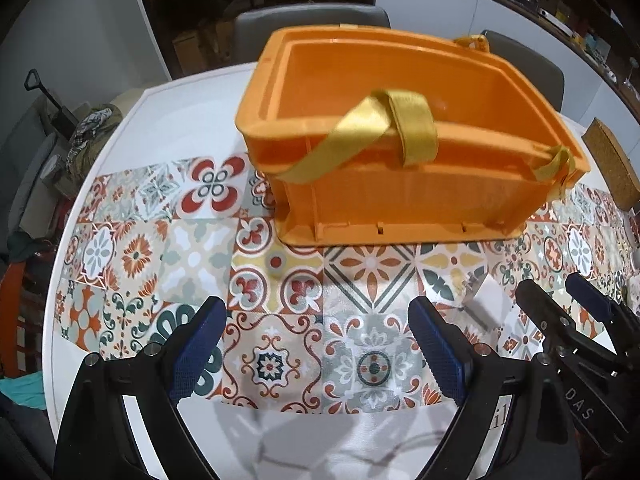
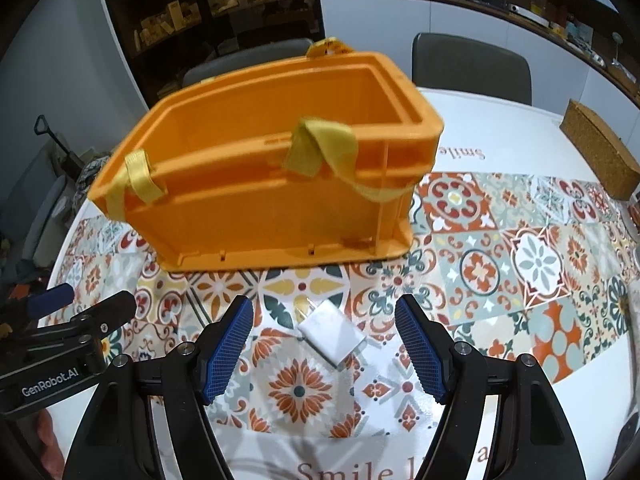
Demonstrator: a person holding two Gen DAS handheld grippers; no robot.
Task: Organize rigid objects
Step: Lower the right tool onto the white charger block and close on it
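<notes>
An orange plastic crate (image 1: 400, 192) with yellow ribbon handles (image 1: 376, 128) stands on the patterned tablecloth; its inside looks empty. It also shows in the right wrist view (image 2: 256, 208). A small white flat box (image 2: 334, 338) lies on the cloth between and just beyond my right gripper's fingers; it shows in the left wrist view too (image 1: 494, 306). My left gripper (image 1: 316, 328) is open and empty, in front of the crate. My right gripper (image 2: 324, 332) is open, with the white box between its tips; it shows at the right of the left wrist view (image 1: 556, 296).
A cork block (image 2: 600, 156) lies at the table's right edge, also seen in the left wrist view (image 1: 612, 168). Grey chairs (image 2: 472, 68) stand behind the round white table (image 1: 160, 120). Shelves line the back wall. Clutter sits on the floor at left.
</notes>
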